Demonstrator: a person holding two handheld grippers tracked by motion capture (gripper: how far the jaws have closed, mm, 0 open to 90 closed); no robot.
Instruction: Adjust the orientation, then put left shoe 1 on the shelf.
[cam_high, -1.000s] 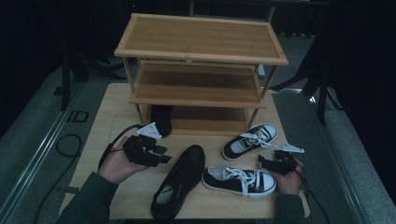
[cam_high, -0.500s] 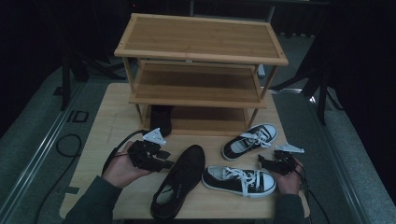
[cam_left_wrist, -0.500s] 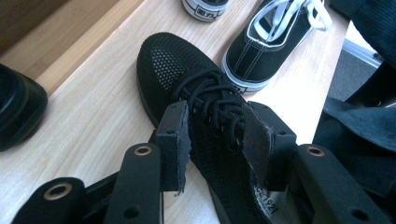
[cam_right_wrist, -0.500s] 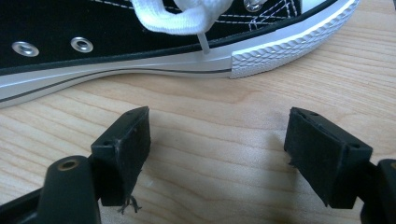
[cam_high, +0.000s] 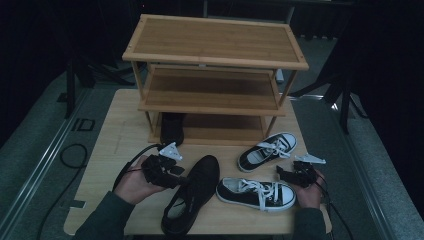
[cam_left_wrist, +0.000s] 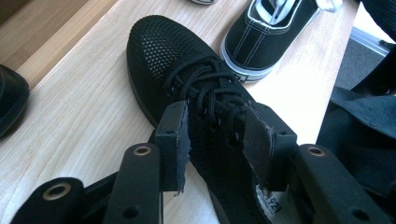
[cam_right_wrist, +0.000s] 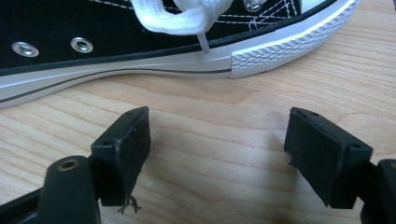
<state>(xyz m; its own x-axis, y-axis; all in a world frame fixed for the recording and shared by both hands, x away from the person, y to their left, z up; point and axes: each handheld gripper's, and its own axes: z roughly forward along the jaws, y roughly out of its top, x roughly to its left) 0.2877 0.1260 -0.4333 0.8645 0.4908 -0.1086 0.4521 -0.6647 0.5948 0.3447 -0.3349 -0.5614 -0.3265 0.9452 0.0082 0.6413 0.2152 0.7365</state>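
Black mesh shoe (cam_high: 192, 197) lay on the worktop (cam_high: 117, 145), toe toward the wooden rack (cam_high: 215, 75). Left tool (cam_left_wrist: 217, 140) straddled its laced tongue, jaws at either side of the upper, not seen pressed shut. Just beside it lay a black-and-white sneaker (cam_high: 257, 192); a second sneaker (cam_high: 267, 150) sat nearer the rack. Right tool (cam_right_wrist: 217, 154) stood spread open over bare worktop beside the first sneaker's sole. Another black shoe (cam_high: 172, 127) sat on the rack's bottom shelf.
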